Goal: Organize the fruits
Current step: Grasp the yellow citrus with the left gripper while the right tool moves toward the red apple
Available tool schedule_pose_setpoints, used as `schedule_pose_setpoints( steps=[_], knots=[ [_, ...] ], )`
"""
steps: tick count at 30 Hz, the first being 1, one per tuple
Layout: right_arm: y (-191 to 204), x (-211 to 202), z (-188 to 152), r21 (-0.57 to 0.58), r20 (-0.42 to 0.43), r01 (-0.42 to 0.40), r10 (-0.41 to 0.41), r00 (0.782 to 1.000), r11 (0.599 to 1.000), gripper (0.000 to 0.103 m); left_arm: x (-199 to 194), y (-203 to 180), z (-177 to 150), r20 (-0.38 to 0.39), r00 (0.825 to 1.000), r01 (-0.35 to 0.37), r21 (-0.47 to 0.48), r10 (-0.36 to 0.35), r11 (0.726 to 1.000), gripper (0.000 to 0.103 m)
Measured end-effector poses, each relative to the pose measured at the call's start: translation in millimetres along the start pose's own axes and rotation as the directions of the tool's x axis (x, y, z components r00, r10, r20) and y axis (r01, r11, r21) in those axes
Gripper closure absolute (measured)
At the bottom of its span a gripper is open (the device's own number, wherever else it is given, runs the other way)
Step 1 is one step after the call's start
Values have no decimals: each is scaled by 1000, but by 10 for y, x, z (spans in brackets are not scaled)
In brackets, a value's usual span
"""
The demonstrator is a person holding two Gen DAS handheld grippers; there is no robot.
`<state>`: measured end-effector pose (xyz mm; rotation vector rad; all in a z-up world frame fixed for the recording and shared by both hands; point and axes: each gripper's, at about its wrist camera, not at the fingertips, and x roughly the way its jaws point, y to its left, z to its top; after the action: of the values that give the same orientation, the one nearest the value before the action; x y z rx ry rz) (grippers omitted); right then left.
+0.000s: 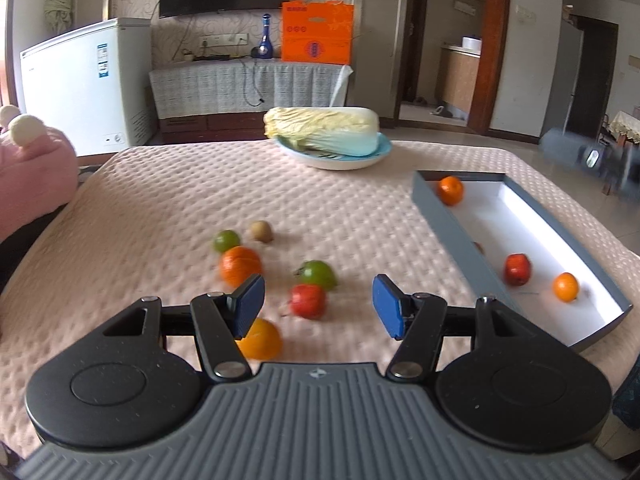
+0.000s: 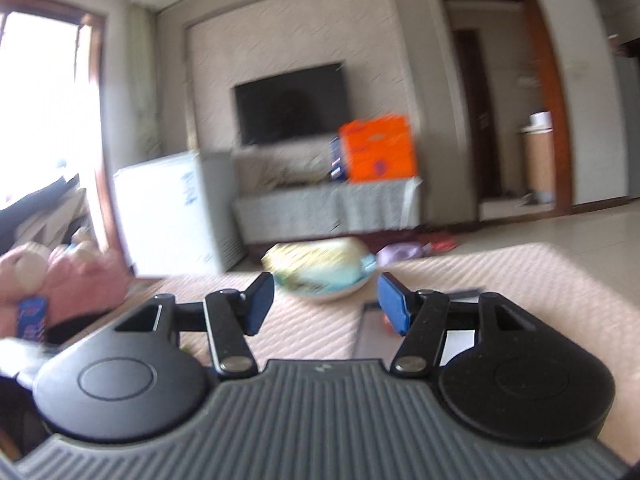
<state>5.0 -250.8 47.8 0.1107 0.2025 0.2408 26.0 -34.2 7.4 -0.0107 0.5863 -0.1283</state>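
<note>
In the left wrist view, loose fruits lie on the pink quilted table: a red fruit, a green fruit, an orange, a small green fruit, a brown kiwi and a yellow-orange fruit. A grey box at the right holds an orange, a red fruit and a small orange. My left gripper is open and empty, just above the red fruit. My right gripper is open and empty, held high; its view is blurred.
A napa cabbage lies on a blue-rimmed plate at the table's far side; it also shows in the right wrist view. A pink plush toy sits at the left edge. The right gripper's body shows blurred at the far right.
</note>
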Motion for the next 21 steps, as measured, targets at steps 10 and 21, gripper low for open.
schedule_pose_setpoints(
  steps=[10,21],
  knots=[
    [586,361,-269,-109,-202,-89,65,977,990,54,20,333,-120,-33,999,-2,26,3,1000,37],
    [681,504,-449,-67,-298,-107,82,951,992,60,261,358,-226,-93,995,36,58,-30,998,39]
  ],
)
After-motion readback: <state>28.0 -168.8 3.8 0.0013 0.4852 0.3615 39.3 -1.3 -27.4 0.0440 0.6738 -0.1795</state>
